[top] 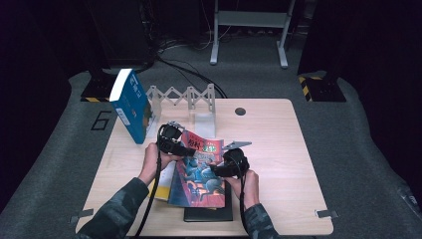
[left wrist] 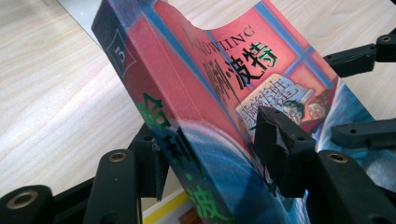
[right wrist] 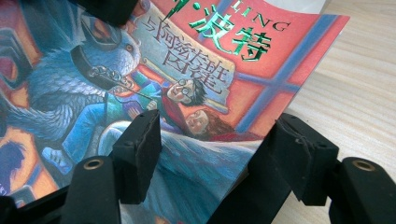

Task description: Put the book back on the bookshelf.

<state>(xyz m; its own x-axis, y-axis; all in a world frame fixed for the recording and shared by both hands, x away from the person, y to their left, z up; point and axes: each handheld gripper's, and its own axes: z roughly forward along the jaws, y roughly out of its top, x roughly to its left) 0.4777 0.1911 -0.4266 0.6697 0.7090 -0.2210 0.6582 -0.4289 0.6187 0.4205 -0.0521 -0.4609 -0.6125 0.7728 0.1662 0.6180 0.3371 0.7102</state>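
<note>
Two tongs hold one colourful book above the table.

The left tongs [left wrist: 210, 154] are half closed on the spine edge of the red and blue book [top: 199, 169], one jaw on the cover and the other jaw behind the spine. The right tongs [right wrist: 215, 154] are partly open around the opposite edge of the same book, one jaw on the cover, the other under it. The book is tilted between both tongs, over a dark flat book [top: 209, 214] on the table [top: 278, 149]. Beyond the left tongs, a blue book [top: 130, 105] leans beside a white rack [top: 191, 97].
</note>
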